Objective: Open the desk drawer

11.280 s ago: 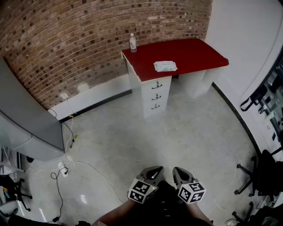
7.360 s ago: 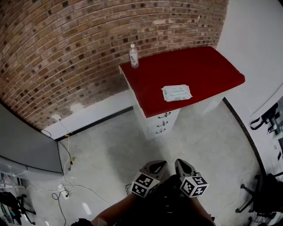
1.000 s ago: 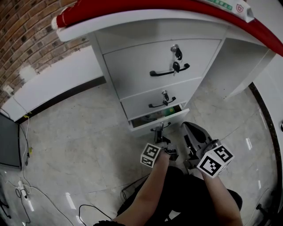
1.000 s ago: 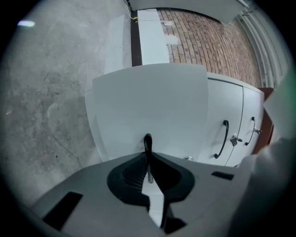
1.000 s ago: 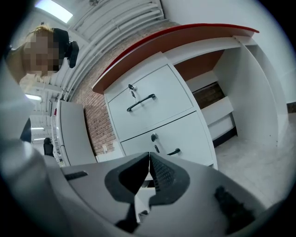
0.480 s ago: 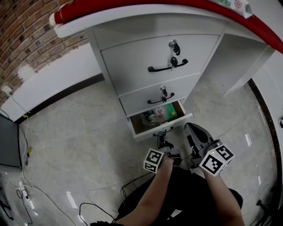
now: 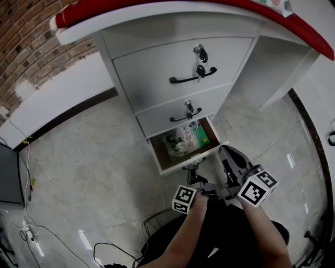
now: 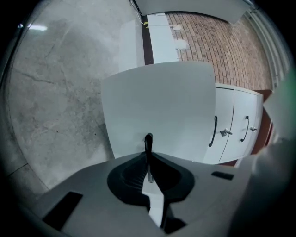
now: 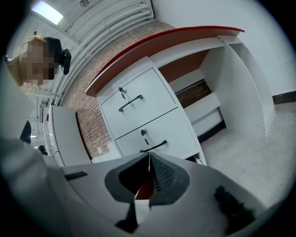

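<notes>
Premises: pale marbled floor [image 7: 94, 172] with a brick wall [image 7: 21, 42] at the rear left. Against it stands a white desk [image 7: 157, 6] with a red top and a pedestal of three drawers. The top drawer [image 7: 152, 65] and middle drawer [image 7: 162, 116] are closed, each with a black bar pull and a lock; keys [image 7: 199, 56] hang from the upper lock. The bottom drawer [image 7: 178, 166], the task's object, stands part-way out over the floor, directly ahead of the person's arms. Its interior is exposed and holds a green packet [image 7: 198, 135] and a second packet [image 7: 175, 144] beside it. The left gripper [image 7: 198, 180] is clamped on this drawer's black handle [image 8: 148, 143], the bar seen pinched between the closed jaws in the left gripper view. The right gripper [image 7: 226, 153] hangs just beside it to the right, jaws together on nothing and touching no part of the desk. Assessment: the pull itself is in hand and appears well advanced. The next move calls for a straight, level draw along the runners, without twisting the handle, then a release once the drawer reaches its stop. Markings: the print on both packets is too small to read. The marker cubes [image 7: 257, 187] carry square black-and-white patterns only, with no lettering.
</notes>
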